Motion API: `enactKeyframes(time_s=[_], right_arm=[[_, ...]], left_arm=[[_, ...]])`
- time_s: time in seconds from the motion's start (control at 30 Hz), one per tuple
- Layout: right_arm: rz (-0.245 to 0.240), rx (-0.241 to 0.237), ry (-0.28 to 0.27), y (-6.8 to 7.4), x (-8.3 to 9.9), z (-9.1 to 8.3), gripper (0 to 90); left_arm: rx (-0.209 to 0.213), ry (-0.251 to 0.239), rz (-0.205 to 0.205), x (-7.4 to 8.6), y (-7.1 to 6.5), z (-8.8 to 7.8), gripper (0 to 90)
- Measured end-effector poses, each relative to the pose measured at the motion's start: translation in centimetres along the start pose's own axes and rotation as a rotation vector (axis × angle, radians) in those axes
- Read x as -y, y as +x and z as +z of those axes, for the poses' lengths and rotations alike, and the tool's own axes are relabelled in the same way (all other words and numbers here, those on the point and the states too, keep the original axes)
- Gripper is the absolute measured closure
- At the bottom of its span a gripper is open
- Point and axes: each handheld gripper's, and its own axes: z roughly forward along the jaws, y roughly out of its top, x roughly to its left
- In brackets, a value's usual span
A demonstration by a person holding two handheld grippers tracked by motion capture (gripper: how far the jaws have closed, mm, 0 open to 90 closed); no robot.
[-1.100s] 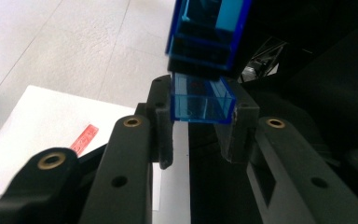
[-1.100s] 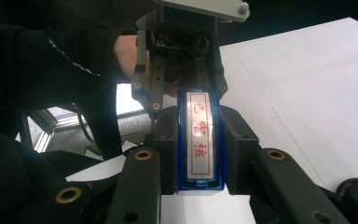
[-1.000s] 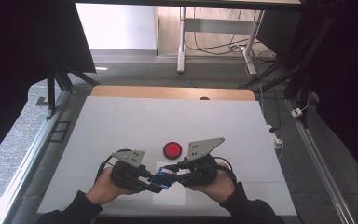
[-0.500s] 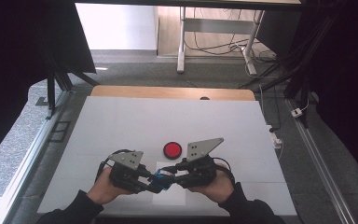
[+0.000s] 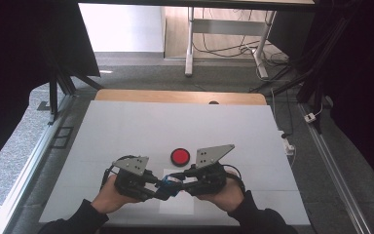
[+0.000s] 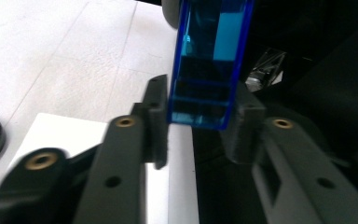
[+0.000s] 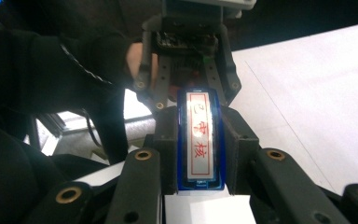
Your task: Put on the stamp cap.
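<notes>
High view: two hand-held grippers meet nose to nose over the near middle of the white table, the left gripper and the right gripper sharing a small blue stamp between them, just above a white sheet of paper. A red button lies on the table just beyond them. The stamp's long axis runs left to right, along the line joining the two grippers. Right gripper view: its jaws are clenched on the stamp, whose white face with red characters is turned toward the camera and whose length points away toward the left gripper. Left gripper view: the stamp's blue body reaches in lengthwise between the jaws; the right pad touches it, while the left pad looks just clear, so whether this gripper is clamping it cannot be told.
</notes>
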Motion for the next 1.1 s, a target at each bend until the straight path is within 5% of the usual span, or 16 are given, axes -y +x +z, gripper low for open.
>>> enactKeyframes(time_s=[0.13, 0.63, 1.1], right_arm=[[-0.003, 0.014, -0.008, -0.1, 0.1, 0.0, 71.0], [-0.033, 0.090, 0.005, -0.1, 0.3, -0.5, 70.9], [-0.037, 0.137, 0.028, -0.3, 0.7, -0.7, 70.9]], left_arm=[[-0.026, 0.017, -0.017, 0.1, -0.2, 0.0, 56.5], [-0.236, 0.043, -0.089, 0.9, -1.1, -1.3, 29.3], [-0.367, 0.054, -0.174, 2.2, -2.3, -3.2, 12.4]])
